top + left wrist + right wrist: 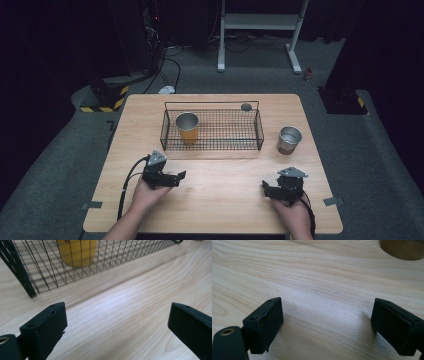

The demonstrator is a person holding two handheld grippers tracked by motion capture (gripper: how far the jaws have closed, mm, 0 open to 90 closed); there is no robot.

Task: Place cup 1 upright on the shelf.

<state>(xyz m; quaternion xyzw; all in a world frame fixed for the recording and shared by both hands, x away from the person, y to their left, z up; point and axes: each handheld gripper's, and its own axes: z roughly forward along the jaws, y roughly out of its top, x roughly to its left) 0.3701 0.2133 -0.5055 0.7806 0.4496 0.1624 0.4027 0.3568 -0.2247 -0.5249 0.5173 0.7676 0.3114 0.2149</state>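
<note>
Light wooden table (220,200): black wire basket (212,146) at back, brown cup (289,140) beside its right end.

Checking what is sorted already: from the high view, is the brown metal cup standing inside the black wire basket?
No: the brown metal cup stands on the wooden table to the right of the black wire basket.

An orange-yellow cup (187,128) with a metal-lined inside is seen upright in the left end of a black wire basket (212,145), in the upper middle of the high view. In the left gripper view its yellow wall (78,252) is seen through the mesh at the top left of the frame. A second metal cup (289,140), brownish outside, is seen upright on the table right of the basket, apart from it; its base (403,248) is seen at the top right of the right gripper view.
</note>
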